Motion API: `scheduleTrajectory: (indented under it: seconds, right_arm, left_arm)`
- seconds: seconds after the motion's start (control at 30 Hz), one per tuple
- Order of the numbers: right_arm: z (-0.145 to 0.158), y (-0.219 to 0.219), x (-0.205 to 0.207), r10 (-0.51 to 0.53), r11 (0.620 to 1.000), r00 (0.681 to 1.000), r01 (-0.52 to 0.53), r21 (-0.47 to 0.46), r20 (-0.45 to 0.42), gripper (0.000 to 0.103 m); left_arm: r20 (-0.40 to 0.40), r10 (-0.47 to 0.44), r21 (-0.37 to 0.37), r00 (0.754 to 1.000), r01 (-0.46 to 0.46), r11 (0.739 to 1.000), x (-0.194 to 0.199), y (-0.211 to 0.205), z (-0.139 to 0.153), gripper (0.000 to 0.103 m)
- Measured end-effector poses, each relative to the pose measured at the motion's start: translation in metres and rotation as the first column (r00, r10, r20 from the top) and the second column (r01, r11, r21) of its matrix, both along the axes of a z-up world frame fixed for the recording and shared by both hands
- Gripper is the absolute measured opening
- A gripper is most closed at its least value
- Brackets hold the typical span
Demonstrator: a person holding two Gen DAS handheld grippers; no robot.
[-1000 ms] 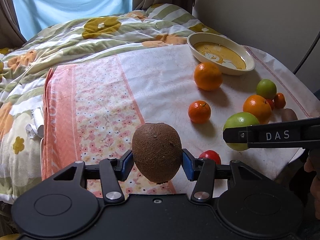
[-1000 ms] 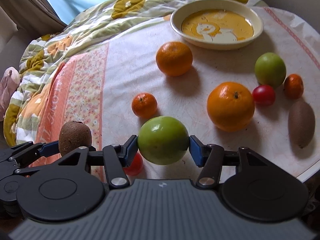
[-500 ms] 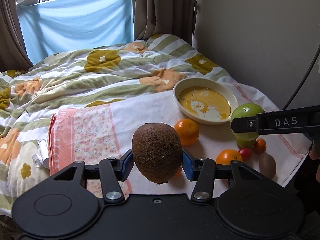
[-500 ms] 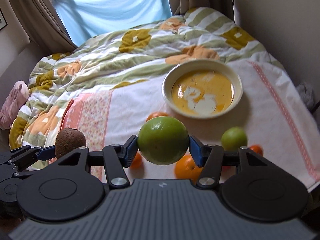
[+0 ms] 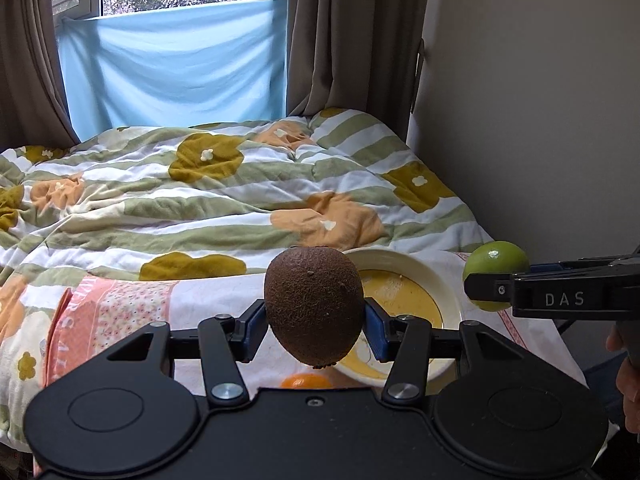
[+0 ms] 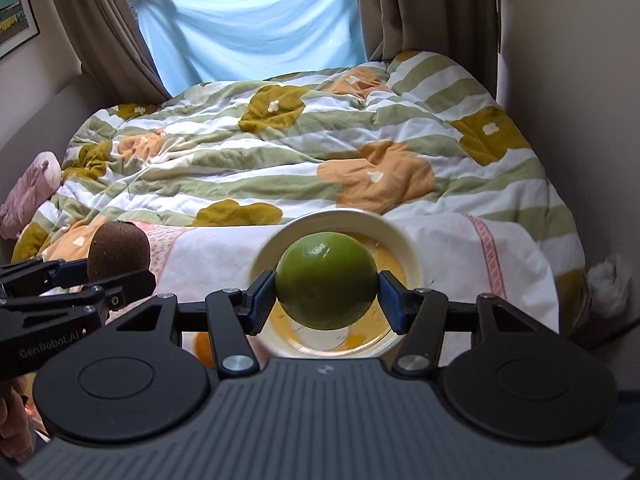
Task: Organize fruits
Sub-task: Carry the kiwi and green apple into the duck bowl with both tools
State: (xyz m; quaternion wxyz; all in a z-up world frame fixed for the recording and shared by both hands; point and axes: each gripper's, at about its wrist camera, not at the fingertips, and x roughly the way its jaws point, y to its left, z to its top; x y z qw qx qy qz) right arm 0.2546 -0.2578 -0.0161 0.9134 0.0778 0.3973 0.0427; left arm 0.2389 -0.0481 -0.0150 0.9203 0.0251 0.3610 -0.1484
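My left gripper [image 5: 314, 330] is shut on a brown kiwi [image 5: 314, 306], held in the air in front of the cream bowl [image 5: 448, 296]. My right gripper [image 6: 326, 300] is shut on a green citrus fruit [image 6: 326, 280], hanging over the same bowl [image 6: 408, 248], which has a yellow inside. In the left wrist view the green fruit [image 5: 496, 268] and the right gripper's finger show at the right edge. The right wrist view has the kiwi [image 6: 118, 250] at its left. An orange [image 5: 306, 381] peeks out below the kiwi; the other fruits are hidden.
The bowl stands on a white and pink cloth [image 6: 500, 256] spread over a bed with a flowered quilt [image 6: 300, 152]. A wall [image 5: 540, 100] runs close on the right; curtains and a window lie behind. A hand [image 5: 630, 392] shows at the right edge.
Both grippers have risen and moved toward the bowl, each keeping its fruit. The loose fruits on the cloth have dropped out of sight below the grippers.
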Motion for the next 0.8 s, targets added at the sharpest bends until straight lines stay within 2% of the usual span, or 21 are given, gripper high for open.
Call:
scheduleTrajectory:
  seconds: [0.2,0.43,0.6,0.8]
  right_arm:
    - [-0.022,-0.03,0.051,0.03,1.0,0.999,-0.03,-0.002,-0.032,0.07]
    - [-0.058,-0.044,0.097,0.02,1.0,0.997,-0.019,0.022,-0.078,0.07]
    - [-0.074,-0.048,0.114,0.001,0.999,0.995,0.003,0.037,-0.097,0.07]
    - [-0.084,-0.051,0.122,-0.018,0.999,0.993,0.023,0.036,-0.117,0.07]
  left_arm:
    - [-0.033,-0.006,0.025,0.999,0.007,1.0,0.045,-0.037,-0.023,0.055]
    - [-0.095,-0.066,0.092,0.993,0.075,0.993,0.098,-0.07,-0.072,0.055]
    - [-0.12,-0.119,0.167,0.986,0.138,0.976,0.117,-0.087,-0.103,0.055]
    - [-0.136,-0.178,0.229,0.975,0.206,0.951,0.128,-0.106,-0.125,0.055]
